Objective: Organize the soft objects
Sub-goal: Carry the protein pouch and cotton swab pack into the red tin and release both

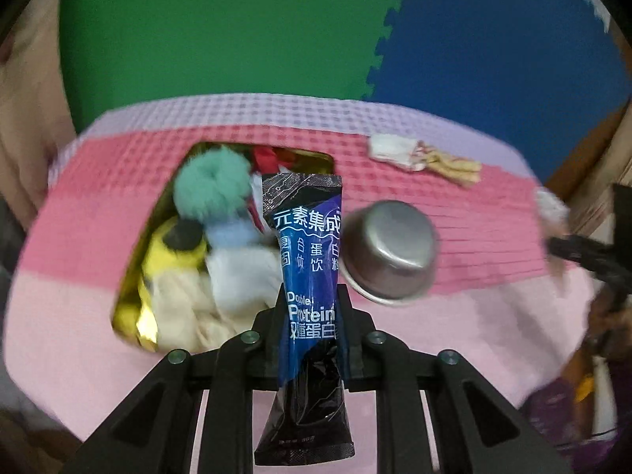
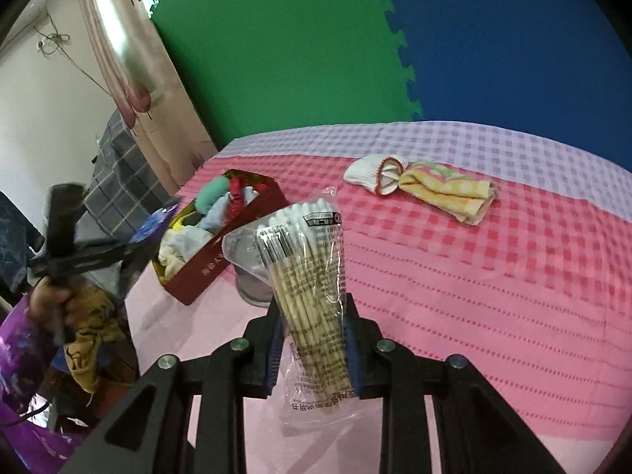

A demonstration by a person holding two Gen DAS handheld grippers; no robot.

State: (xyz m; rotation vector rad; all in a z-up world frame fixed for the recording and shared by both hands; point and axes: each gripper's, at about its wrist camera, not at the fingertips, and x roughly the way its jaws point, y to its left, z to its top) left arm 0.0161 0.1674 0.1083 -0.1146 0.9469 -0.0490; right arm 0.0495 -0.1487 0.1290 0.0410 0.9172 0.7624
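I see a glossy foil sachet (image 1: 308, 245) with crinkled plastic film in my left gripper (image 1: 310, 300), and clear crackly plastic around wooden-stemmed cotton swabs (image 2: 312, 272) in my right gripper (image 2: 314, 316). The metal bowl (image 1: 389, 251) looks brushed and dull. The bedcover (image 2: 474, 276) is woven waffle cloth, matt. Fluffy teal pompom (image 1: 211, 185) looks furry; the box (image 2: 221, 260) has smooth red card walls.

Both wrist views low; share red box (image 1: 126, 296) (image 2: 205, 272)

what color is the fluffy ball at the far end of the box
Teal green. The fluffy ball sits in the box atop other soft items, clearest in the left wrist view.
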